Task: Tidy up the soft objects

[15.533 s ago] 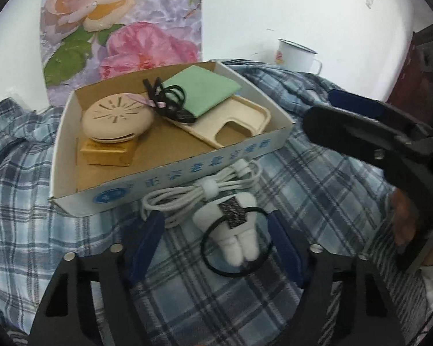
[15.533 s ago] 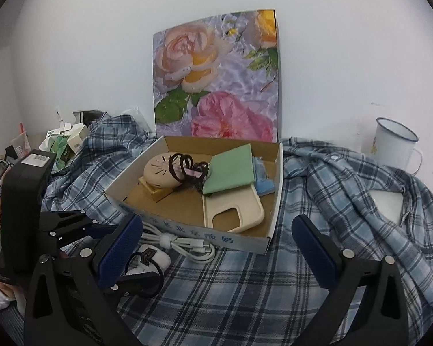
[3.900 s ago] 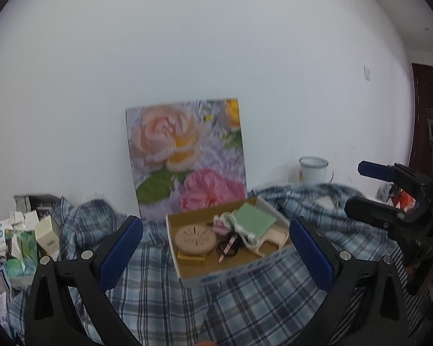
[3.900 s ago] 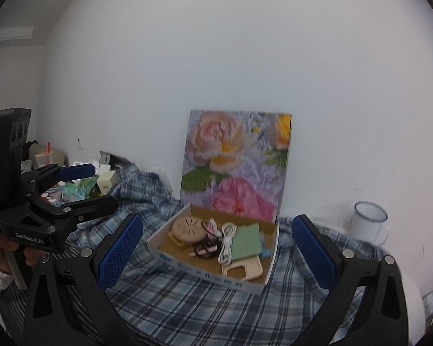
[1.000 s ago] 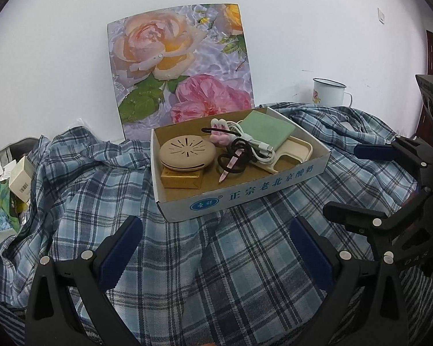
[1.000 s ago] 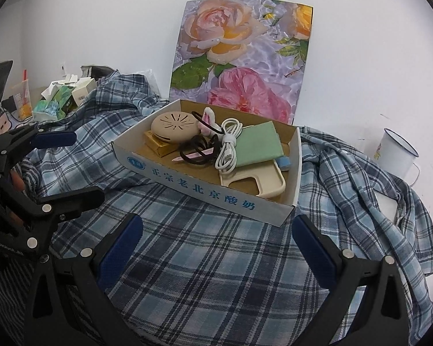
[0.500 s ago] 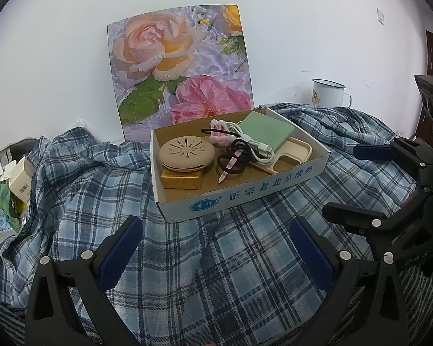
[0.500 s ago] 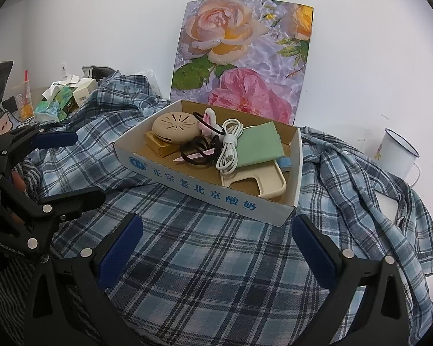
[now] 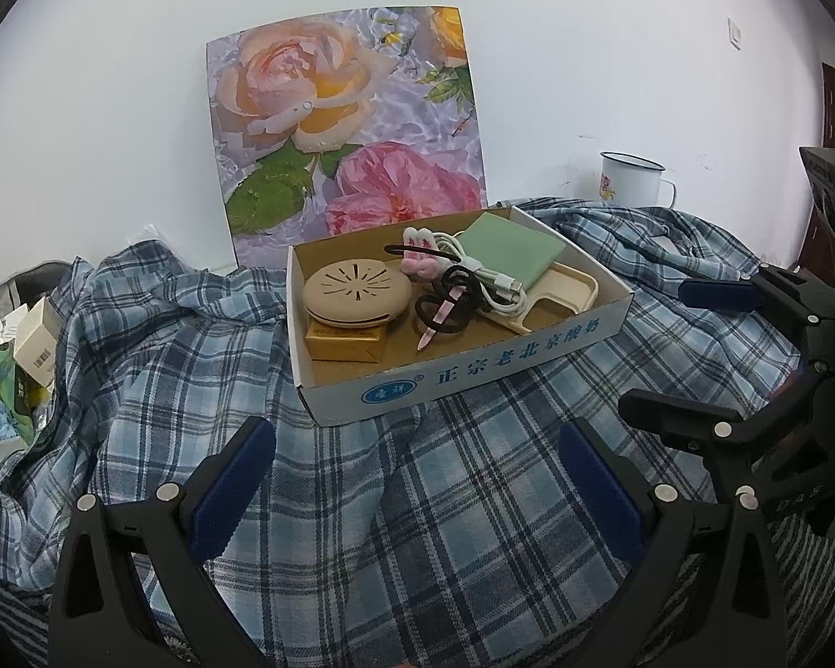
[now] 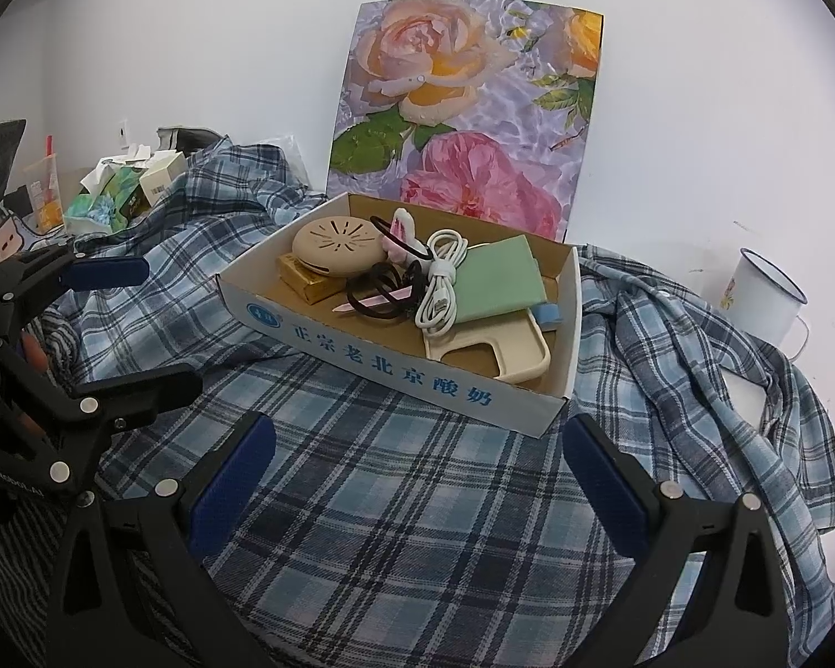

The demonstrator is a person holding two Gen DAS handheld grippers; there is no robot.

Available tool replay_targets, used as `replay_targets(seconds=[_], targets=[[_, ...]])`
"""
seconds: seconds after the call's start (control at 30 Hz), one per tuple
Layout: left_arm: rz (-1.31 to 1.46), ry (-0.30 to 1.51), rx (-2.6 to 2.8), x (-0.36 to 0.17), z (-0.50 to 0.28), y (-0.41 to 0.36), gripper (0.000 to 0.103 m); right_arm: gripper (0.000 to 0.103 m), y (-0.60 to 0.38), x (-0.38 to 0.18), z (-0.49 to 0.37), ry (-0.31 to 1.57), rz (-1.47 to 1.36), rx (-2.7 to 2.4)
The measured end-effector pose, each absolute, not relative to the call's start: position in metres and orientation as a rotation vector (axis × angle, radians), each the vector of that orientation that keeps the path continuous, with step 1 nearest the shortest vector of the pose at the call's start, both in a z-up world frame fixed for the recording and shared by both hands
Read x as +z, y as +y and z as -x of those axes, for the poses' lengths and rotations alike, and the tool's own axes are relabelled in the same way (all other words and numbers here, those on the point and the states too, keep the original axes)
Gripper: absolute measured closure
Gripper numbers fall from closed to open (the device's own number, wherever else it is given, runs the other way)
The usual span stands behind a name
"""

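— On the left wrist view, what lies ahead?
— A cardboard box [image 9: 456, 384] sits on a blue checked cloth [image 9: 156, 367]. Inside: a round tan disc [image 9: 357, 296] on a gold packet [image 9: 346, 344], a black hair tie [image 9: 442, 314], a white cable [image 9: 492, 292], a green pad [image 9: 515, 249] and a cream phone case [image 9: 565, 292]. A pink-and-white soft toy [image 9: 420, 261] lies at the back.
— And the left gripper [image 9: 417, 479]?
— Spread wide, holding nothing, low over the cloth in front of the box. The right gripper [image 9: 696, 356] shows at the right edge, also apart and empty.
— Behind the box?
— A rose picture [image 9: 345, 133] leans on the wall; a white mug [image 9: 632, 179] stands to the right.
— From the right wrist view?
— The same box [image 10: 395, 373], cable [image 10: 442, 289] draped over the green pad [image 10: 501, 284], hair tie [image 10: 381, 292] beside it. The right gripper [image 10: 417, 479] gapes wide, empty; the left gripper [image 10: 122, 328] is at the left, open too. Small cartons [image 10: 122, 195] clutter the far left.
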State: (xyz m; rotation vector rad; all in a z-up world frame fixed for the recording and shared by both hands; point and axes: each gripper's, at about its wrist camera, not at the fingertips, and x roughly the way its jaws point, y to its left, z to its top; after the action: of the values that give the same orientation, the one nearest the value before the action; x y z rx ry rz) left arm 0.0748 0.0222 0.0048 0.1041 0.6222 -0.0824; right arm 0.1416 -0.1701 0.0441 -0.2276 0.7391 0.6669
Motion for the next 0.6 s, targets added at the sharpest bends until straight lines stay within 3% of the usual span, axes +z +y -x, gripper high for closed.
replay_targets(seconds=[0.6], targets=[[-0.109, 0.622, -0.083, 0.005, -0.075, 0.0224, 0.0, 0.0, -0.1688, 0.0423, -0.1417, 0.748, 0.228, 0.669]])
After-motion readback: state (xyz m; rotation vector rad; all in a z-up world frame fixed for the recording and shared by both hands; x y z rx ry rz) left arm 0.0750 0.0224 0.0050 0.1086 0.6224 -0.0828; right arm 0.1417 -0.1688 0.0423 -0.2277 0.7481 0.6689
